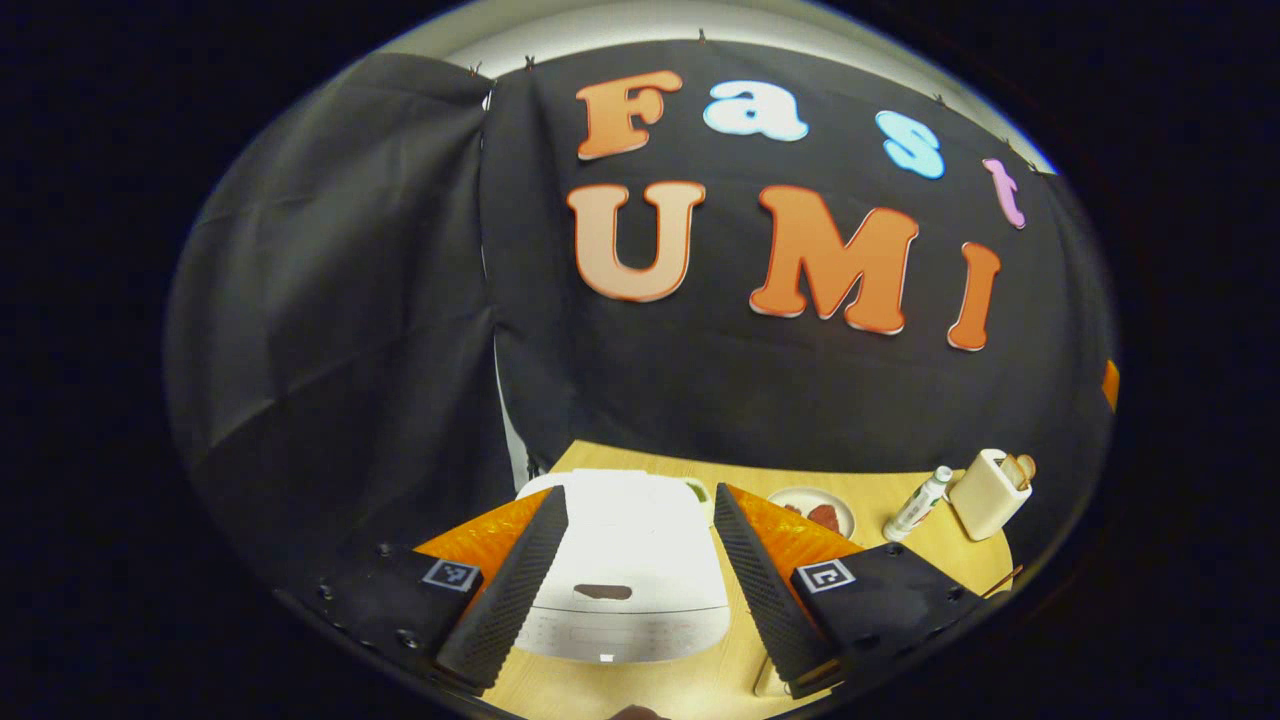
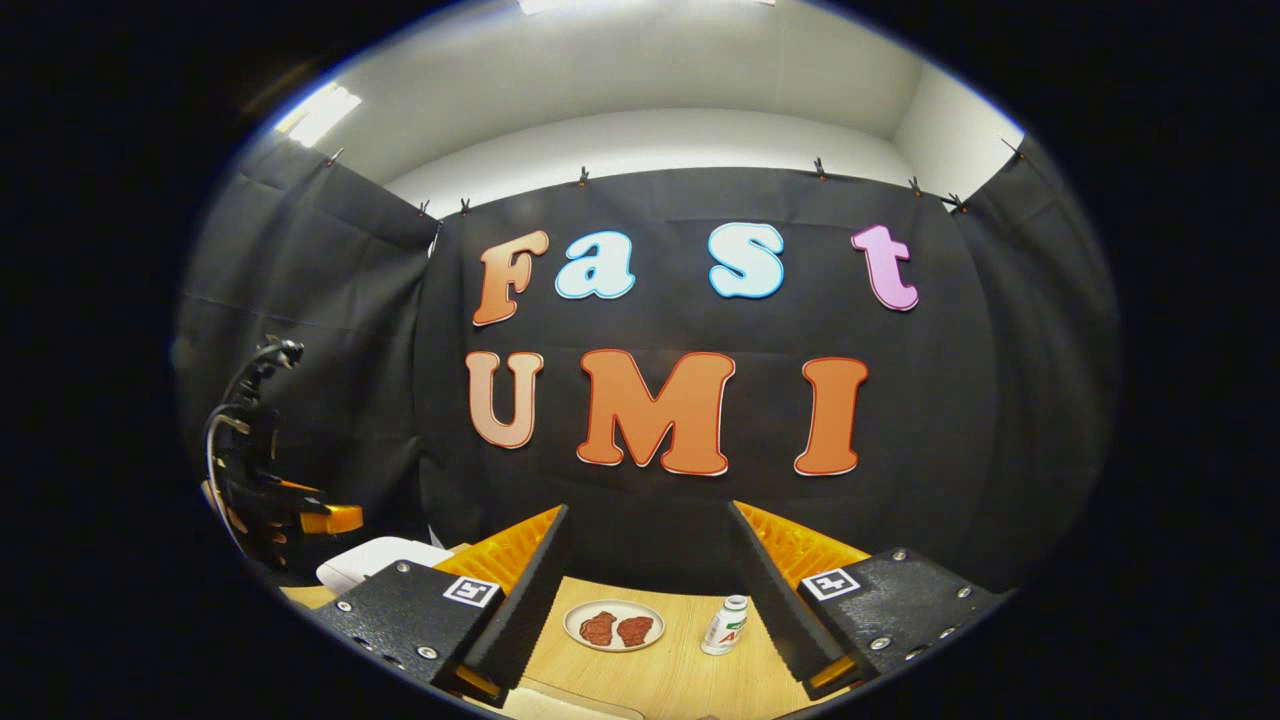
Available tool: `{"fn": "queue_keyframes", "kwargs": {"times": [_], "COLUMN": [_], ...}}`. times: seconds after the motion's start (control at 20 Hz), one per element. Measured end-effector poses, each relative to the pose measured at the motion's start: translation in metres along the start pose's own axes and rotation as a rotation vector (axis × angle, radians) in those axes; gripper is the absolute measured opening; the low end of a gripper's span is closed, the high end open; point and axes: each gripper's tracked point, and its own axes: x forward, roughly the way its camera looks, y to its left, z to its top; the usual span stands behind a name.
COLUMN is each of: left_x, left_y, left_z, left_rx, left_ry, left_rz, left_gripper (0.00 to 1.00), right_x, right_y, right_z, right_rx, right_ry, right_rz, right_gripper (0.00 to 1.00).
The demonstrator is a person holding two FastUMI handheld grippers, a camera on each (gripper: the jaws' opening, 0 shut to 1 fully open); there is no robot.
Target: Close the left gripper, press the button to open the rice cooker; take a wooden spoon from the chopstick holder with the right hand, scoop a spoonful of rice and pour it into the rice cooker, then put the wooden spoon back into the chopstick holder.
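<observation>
The left gripper point(image 1: 640, 570) is released, its two fingers spread wide on either side of the white rice cooker with a closed lid point(image 1: 625, 570). The cooker sits on the light wooden tabletop point(image 1: 700, 690), with its small dark button point(image 1: 603, 592) on the front of the lid. This looks like the very first step: the fingers must clench together, then push down on that button.

The right gripper point(image 2: 645, 600) is released too and holds nothing. In the left gripper view, the cream chopstick holder with wooden spoons point(image 1: 990, 492) stands well off to the right, beside a small white bottle point(image 1: 918, 503).
</observation>
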Motion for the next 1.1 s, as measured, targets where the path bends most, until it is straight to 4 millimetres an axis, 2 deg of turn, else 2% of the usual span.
{"fn": "queue_keyframes", "kwargs": {"times": [0.1, 0.25, 0.35, 0.45, 0.5, 0.55, 0.7, 0.95, 1.0, 1.05, 1.1], "left_x": [-0.032, -0.071, -0.088, -0.102, -0.107, -0.113, -0.122, -0.124, -0.125, -0.125, -0.124], "left_y": [-0.01, -0.014, -0.016, -0.02, -0.021, -0.02, -0.021, -0.019, -0.019, -0.019, -0.019], "left_z": [0.023, 0.057, 0.072, 0.079, 0.08, 0.082, 0.087, 0.092, 0.091, 0.091, 0.09], "left_rx": [-0.009, -0.022, -0.007, 0.008, 0.013, 0.02, 0.038, 0.018, 0.02, 0.019, 0.017], "left_ry": [-0.093, -0.218, -0.272, -0.323, -0.338, -0.352, -0.381, -0.408, -0.406, -0.409, -0.408], "left_rz": [-0.015, -0.022, -0.02, -0.015, -0.012, -0.008, -0.004, -0.013, -0.015, -0.015, -0.019], "left_gripper": [0.99, 1.0, 1.0, 1.0, 1.0, 1.0, 1.0, 1.0, 1.0, 1.0, 0.99], "right_x": [0.007, 0.01, 0.013, 0.014, 0.013, 0.013, 0.014, 0.012, 0.012, 0.013, 0.011], "right_y": [0.008, 0.025, 0.038, 0.048, 0.052, 0.055, 0.059, 0.057, 0.056, 0.057, 0.057], "right_z": [0.007, 0.014, 0.023, 0.027, 0.028, 0.029, 0.031, 0.041, 0.042, 0.044, 0.044], "right_rx": [-0.008, -0.026, -0.02, -0.012, -0.008, -0.005, -0.002, 0.002, 0.0, -0.003, -0.004], "right_ry": [-0.016, -0.036, -0.049, -0.059, -0.062, -0.063, -0.063, -0.078, -0.084, -0.087, -0.088], "right_rz": [0.0, 0.029, 0.049, 0.063, 0.069, 0.075, 0.077, 0.063, 0.058, 0.058, 0.054], "right_gripper": [0.94, 0.95, 0.95, 0.95, 1.0, 0.95, 0.96, 0.96, 1.0, 0.96, 0.96]}}
